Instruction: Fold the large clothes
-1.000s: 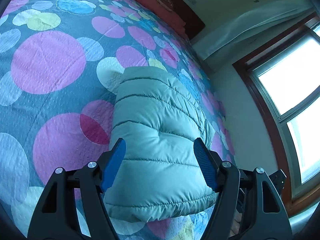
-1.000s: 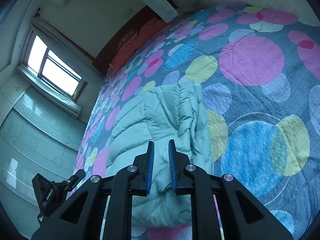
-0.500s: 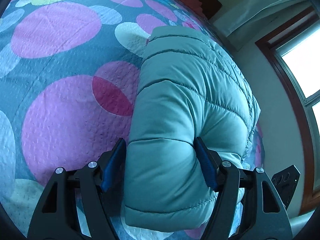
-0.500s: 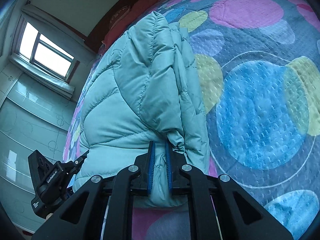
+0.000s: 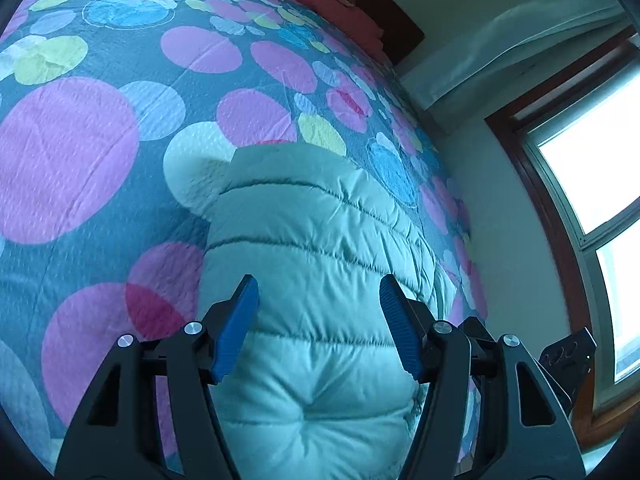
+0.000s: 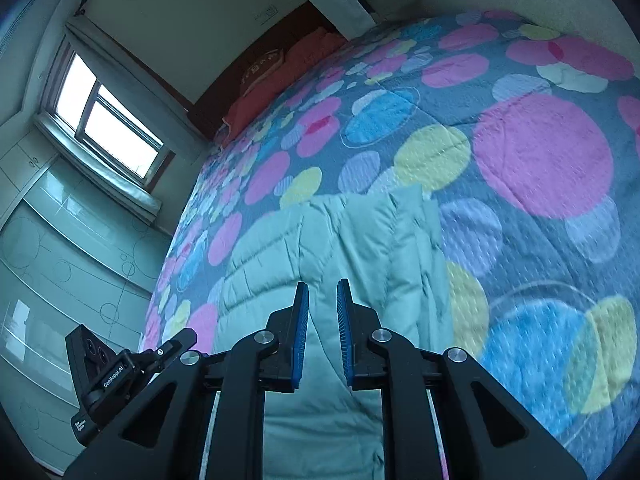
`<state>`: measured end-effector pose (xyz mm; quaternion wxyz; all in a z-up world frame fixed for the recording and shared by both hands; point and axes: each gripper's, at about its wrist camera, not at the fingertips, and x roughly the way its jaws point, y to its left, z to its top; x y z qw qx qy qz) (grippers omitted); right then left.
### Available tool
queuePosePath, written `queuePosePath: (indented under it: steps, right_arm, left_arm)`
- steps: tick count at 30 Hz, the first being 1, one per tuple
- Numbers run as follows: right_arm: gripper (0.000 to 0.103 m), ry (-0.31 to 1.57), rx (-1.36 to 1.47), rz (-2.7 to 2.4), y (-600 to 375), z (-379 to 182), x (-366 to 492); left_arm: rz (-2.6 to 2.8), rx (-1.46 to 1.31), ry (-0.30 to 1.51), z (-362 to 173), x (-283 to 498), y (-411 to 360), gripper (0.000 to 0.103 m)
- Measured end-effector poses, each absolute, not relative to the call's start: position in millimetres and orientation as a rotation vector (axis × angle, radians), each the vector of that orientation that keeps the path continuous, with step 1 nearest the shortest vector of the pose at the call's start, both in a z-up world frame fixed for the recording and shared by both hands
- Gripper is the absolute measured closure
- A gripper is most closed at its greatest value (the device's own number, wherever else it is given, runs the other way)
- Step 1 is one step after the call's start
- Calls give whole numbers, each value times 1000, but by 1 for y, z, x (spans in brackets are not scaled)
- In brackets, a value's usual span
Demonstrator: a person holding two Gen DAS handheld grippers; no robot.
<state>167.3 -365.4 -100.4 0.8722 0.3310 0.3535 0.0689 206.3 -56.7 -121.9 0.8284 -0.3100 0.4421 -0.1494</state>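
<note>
Half a second ago the puffer jacket (image 5: 320,264) bulged up large between both sets of jaws; now it lies lower and flatter on the bedspread (image 5: 100,152). The left gripper (image 5: 319,320) has just been closing, jacket between its pads. The right gripper (image 6: 322,332) has just opened slightly and seems to have let the fabric go.

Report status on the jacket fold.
Left gripper open, just been closing, jacket between, unpressed. Right gripper just been opening, nothing pinched. Jacket folded on bed. Nothing in way.
</note>
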Motion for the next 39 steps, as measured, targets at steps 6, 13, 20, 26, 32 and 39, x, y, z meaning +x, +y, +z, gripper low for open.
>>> queuePosePath:
  steps: [6,13,20,26,32,39]
  right_arm:
    - [88,800,699,118,-366,-130,206]
    - [90,851,751,94,-369,-172,213]
    - [94,835,763,90,-370,-188,213]
    - [98,802,766,90,-370,-196,209]
    - [99,778,782,98,-373,-202,205]
    - [100,757,792,97,-372,-203,204]
  left_arm:
    - [-261,-674,946,-142,224,-58,41]
    - [-214,-619,997,-165,237,-63,35]
    - [-197,-584,994,-177,241,-69,32]
    - [-201,-566,972,-184,242,-72,31]
    - [-204,-553,945,-190,243,-74,30]
    - [-207,-519,934,-188,242,-77,30]
